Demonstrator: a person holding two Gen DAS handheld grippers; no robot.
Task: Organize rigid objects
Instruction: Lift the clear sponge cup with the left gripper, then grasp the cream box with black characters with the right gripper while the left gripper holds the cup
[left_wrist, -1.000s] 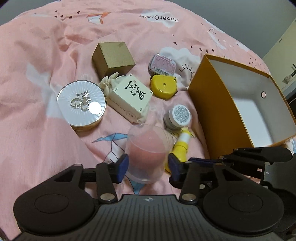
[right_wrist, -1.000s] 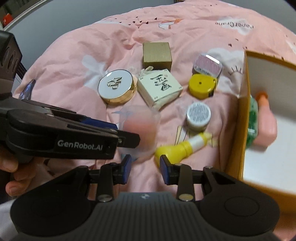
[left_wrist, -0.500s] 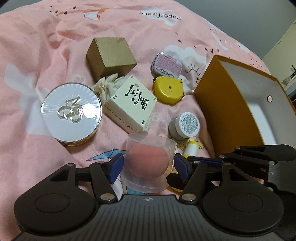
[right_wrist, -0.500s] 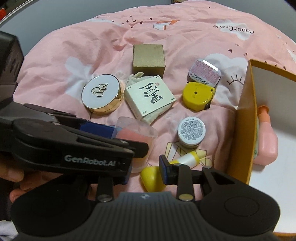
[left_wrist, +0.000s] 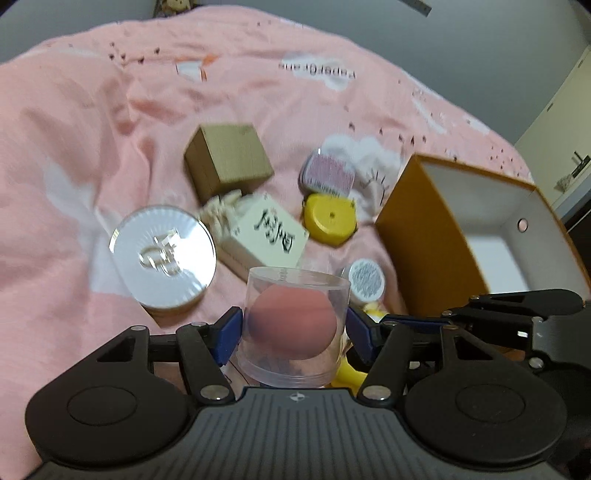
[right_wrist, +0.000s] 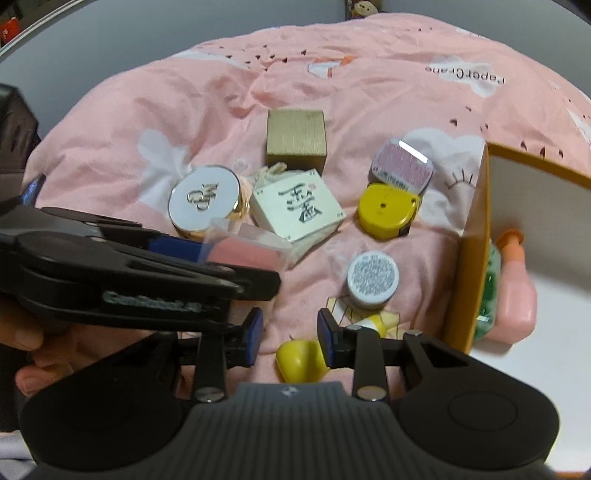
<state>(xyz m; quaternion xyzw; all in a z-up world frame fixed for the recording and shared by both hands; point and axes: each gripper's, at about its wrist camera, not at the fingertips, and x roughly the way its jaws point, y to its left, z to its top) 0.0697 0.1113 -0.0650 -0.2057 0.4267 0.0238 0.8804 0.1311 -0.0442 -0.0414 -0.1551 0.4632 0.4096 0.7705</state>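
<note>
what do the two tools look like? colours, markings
Both are matte black: ribbed body, two round discs, scissor-like linkage arms with silver pivot screws, blue pads on the fingers. Left tool; right tool. The left tool's side carries pale "GenRobot.AI" lettering, blurred here. A bare hand holds it; no cables visible.

A pink bed cover (right_wrist: 155, 122) fills the frame, carrying a brown cube (right_wrist: 296, 137), round compact (right_wrist: 204, 199), white box (with brushed lettering) (right_wrist: 300, 209), yellow case (right_wrist: 386, 210) and orange box (right_wrist: 467, 236) at right.
</note>
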